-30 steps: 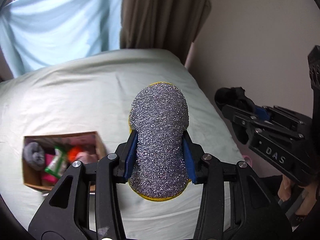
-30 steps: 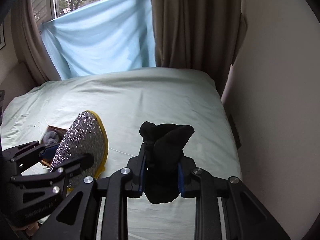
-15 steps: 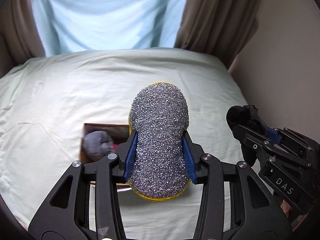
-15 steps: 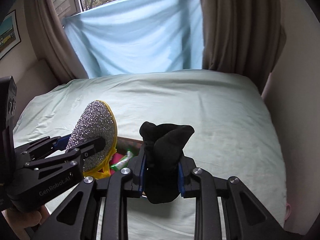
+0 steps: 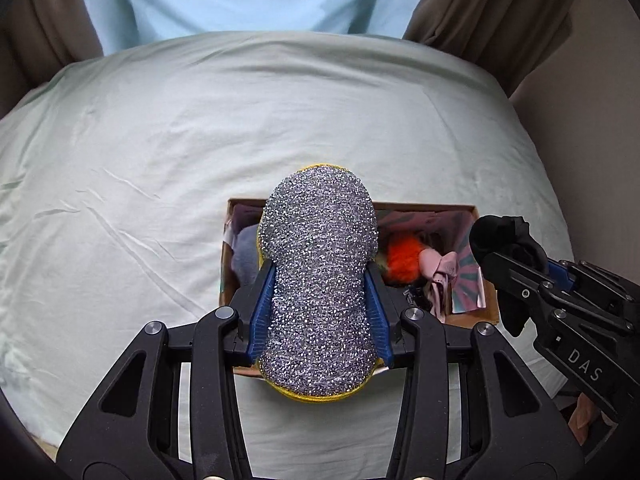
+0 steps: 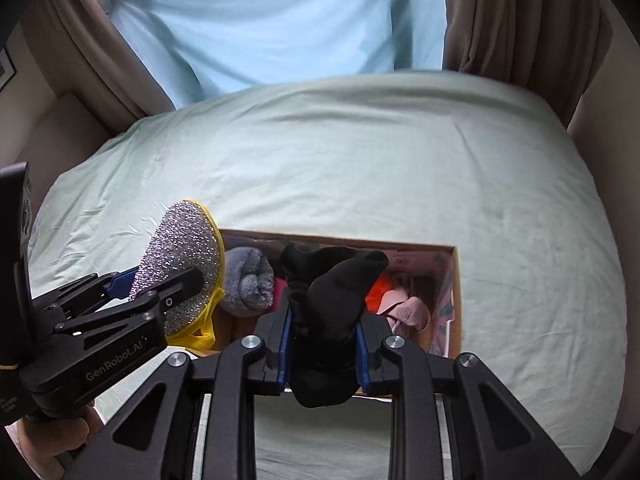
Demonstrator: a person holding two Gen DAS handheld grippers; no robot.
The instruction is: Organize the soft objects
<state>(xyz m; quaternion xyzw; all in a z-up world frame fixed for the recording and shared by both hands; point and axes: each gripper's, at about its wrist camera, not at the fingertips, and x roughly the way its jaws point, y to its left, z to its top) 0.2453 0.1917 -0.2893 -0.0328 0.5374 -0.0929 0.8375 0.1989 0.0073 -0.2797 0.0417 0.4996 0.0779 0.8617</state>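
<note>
My left gripper is shut on a glittery silver scrub sponge with a yellow rim, held above the left part of an open cardboard box. The right wrist view shows the same sponge at its left. My right gripper is shut on a black sock, hanging over the box. The sock also shows at the right of the left wrist view. Inside the box lie a grey fluffy roll, an orange fuzzy item and a pink cloth.
The box sits on a pale green bedsheet that spreads wide to the left and beyond it. A light blue sheet and brown curtains hang behind the bed. A wall borders the bed on the right.
Both grippers have travelled with their loads until they hang over the box; the box has shifted from the left of the left wrist view to directly beneath the sponge. The grips are unchanged.
</note>
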